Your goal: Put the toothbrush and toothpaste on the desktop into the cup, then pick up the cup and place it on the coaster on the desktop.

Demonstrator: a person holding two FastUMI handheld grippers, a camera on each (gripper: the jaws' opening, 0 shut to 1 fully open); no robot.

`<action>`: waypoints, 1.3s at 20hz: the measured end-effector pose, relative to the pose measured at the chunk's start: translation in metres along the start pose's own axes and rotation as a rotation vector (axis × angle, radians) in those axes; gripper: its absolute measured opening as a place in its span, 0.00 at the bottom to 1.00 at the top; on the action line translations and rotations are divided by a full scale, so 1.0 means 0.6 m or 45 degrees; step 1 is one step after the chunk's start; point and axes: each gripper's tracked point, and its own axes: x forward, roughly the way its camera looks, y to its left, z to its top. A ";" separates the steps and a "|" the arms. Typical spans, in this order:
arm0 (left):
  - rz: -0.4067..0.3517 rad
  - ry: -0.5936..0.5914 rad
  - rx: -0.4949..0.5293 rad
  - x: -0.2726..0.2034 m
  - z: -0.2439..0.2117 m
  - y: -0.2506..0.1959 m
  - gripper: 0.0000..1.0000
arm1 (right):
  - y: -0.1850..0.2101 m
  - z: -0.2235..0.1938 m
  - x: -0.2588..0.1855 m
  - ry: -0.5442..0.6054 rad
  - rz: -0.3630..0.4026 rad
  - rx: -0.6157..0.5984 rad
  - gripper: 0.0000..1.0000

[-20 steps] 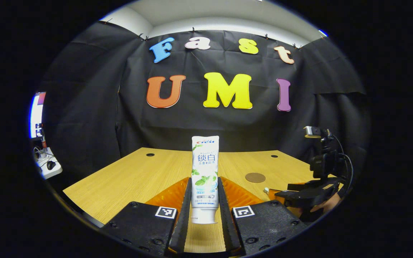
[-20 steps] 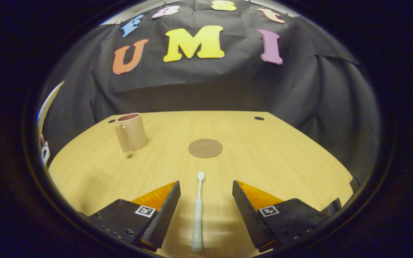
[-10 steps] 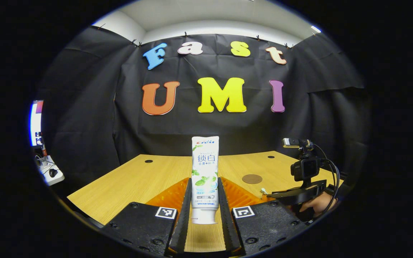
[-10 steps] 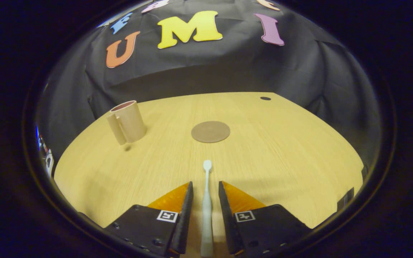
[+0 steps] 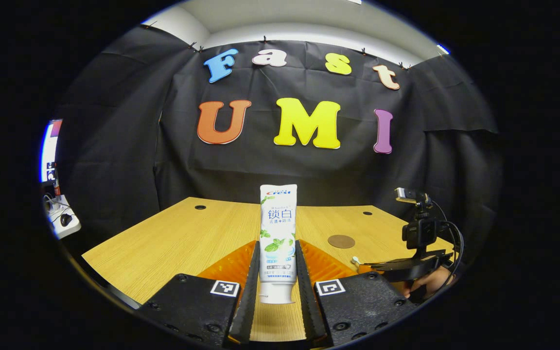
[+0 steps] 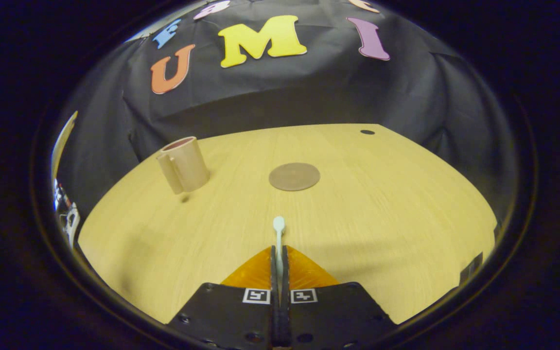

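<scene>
Nearest the lens in the left gripper view, the left gripper (image 5: 277, 272) has its jaws clenched on the toothpaste (image 5: 278, 233), both fingers pressing the tube's lower sides so it stands upright with its cap down above the counter (image 5: 178, 238), a hold that would suit lowering it cap first into a container. In the right gripper view, the right gripper (image 6: 279, 262) has its jaws squeezed together on the handle of the toothbrush (image 6: 278, 233), whose head pokes forward just past the fingertips, low over the wood; the narrow handle explains the nearly closed jaws. Seen from the left gripper view, that same right gripper (image 5: 409, 265) sits low at the counter's right edge, a hand (image 5: 428, 284) behind it. Farther off, the round coaster (image 6: 294, 176) lies bare near the middle of the counter. To its left, and well apart from it, the cup (image 6: 185, 164) stands upright, handle facing the near side, its mouth open to receive both items. Neither item is in the cup at this moment.
</scene>
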 end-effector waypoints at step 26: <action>-0.101 0.043 -0.095 0.328 0.094 0.024 0.43 | -0.069 0.170 -0.239 -0.584 -0.043 -0.059 0.01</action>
